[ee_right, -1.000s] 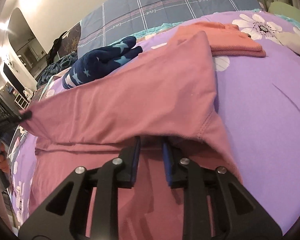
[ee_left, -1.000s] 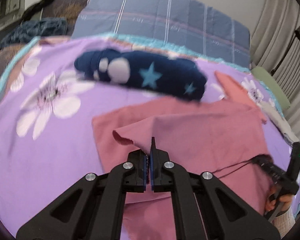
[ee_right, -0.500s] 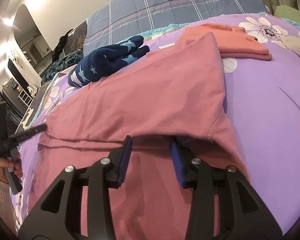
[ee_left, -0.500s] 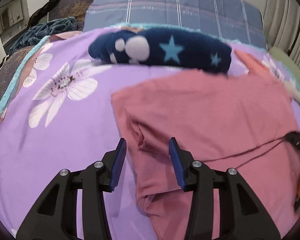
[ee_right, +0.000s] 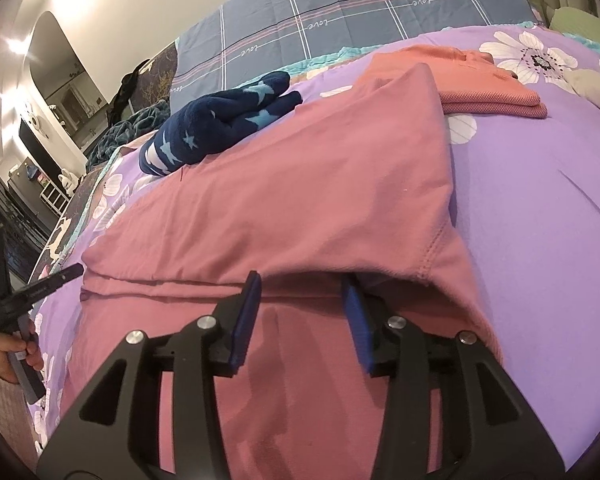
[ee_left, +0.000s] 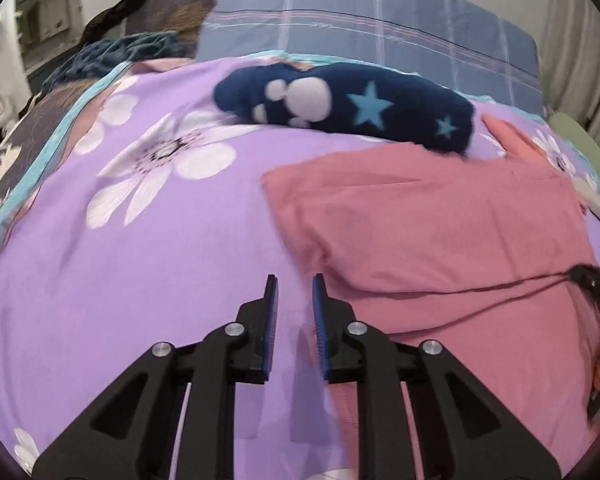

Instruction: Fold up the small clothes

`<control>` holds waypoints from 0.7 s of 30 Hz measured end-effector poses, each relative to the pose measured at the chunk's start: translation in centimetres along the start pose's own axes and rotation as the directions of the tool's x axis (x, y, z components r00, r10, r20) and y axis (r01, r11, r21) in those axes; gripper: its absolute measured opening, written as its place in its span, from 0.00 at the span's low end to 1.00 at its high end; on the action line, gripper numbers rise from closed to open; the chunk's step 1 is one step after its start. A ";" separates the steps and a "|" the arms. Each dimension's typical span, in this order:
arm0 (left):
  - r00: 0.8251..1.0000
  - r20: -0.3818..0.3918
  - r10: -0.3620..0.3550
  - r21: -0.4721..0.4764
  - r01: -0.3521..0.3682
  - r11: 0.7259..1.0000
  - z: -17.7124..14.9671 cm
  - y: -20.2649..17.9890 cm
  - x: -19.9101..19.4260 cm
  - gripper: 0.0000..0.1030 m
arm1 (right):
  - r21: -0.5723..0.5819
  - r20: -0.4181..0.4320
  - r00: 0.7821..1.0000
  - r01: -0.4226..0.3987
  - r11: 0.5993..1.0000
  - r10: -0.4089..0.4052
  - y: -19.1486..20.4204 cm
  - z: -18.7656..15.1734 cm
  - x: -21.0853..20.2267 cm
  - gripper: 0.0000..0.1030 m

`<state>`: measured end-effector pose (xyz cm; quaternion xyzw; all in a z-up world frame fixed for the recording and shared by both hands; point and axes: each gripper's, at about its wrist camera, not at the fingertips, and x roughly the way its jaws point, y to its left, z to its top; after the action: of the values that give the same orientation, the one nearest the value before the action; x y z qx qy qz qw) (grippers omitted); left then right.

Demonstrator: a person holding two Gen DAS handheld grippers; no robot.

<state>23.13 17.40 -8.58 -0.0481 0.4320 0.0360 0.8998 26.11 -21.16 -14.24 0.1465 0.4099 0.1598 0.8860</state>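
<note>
Left gripper (ee_left: 294, 292) jaws closing with nothing between them, over bare purple sheet (ee_left: 148, 272); pink garment (ee_left: 440, 220) lies folded just right of and ahead of its tips. Right gripper (ee_right: 302, 284) jaws parted and opening, tips at the garment's folded hem, pads not pressing cloth. Navy star sock (ee_right: 220, 120) sits beyond the garment, folded coral cloth (ee_right: 472, 84) far right.

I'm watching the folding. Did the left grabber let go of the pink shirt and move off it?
Yes. The left gripper released the pink shirt and slid left off its edge, over the purple sheet.
</note>
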 end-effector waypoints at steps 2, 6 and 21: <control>0.999 0.017 -0.034 -0.017 0.034 0.999 -0.1 0.1 -0.5 0.17 | -0.001 0.000 1.000 0.001 1.000 -0.001 0.0 0.0 0.0 0.42; 0.996 0.065 -0.056 0.053 0.053 0.997 0.2 -1.9 -1.7 0.19 | -0.006 -0.001 1.000 -0.002 1.000 0.002 0.1 0.0 0.0 0.45; 0.991 0.090 -0.098 0.196 0.079 0.977 -0.6 -7.6 1.1 0.39 | -0.303 0.072 0.965 0.263 0.916 -0.253 6.1 1.9 -5.2 0.25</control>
<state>24.14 9.77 -9.42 0.0218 0.3858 -0.0435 0.9213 23.43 -17.98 -7.19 -0.0471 0.3815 0.1017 0.9176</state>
